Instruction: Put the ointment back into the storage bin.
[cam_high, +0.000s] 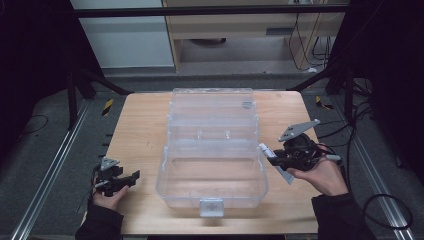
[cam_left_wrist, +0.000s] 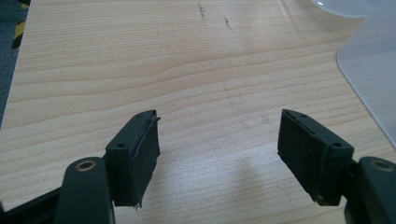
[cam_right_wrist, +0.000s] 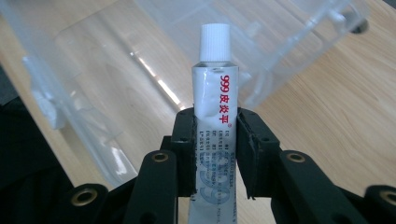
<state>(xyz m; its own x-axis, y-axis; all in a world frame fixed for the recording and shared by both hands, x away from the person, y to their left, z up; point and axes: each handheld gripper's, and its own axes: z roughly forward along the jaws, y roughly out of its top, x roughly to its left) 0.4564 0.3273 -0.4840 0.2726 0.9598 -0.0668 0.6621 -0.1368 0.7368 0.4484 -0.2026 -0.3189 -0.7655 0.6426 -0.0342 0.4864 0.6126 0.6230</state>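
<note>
1. Because its jaws are clamped on the body of a white ointment tube (cam_right_wrist: 212, 116), the right gripper (cam_right_wrist: 215, 140) holds the tube pointing away from the hand, white cap at the far end and red lettering facing the camera; a grip at mid-body leaves the capped end free to go first into a container.
2. In the high view the tube (cam_high: 264, 150) sticks out of the right gripper (cam_high: 272, 159) toward the clear plastic box (cam_high: 212, 197), its cap just at the right wall of the box and seemingly a little above the rim, so I judge it is being carried toward the open tray rather than resting on anything.
3. The box stands in the middle of the wooden table (cam_high: 140, 125) with its lid swung up and back, which leaves the tray open from above; the tray looks bare inside.
4. The right hand (cam_high: 325, 176) cups the gripper from below and behind, forearm coming in from the bottom right, the gripper aimed leftward at the box.
5. The left gripper (cam_left_wrist: 217, 149) has its jaws spread wide with nothing between them, just bare wood beneath.
6. The left hand (cam_high: 107, 192) sits low near the table's front left corner, well apart from the box, its gripper (cam_high: 131, 177) pointing right toward it, apparently waiting.
</note>
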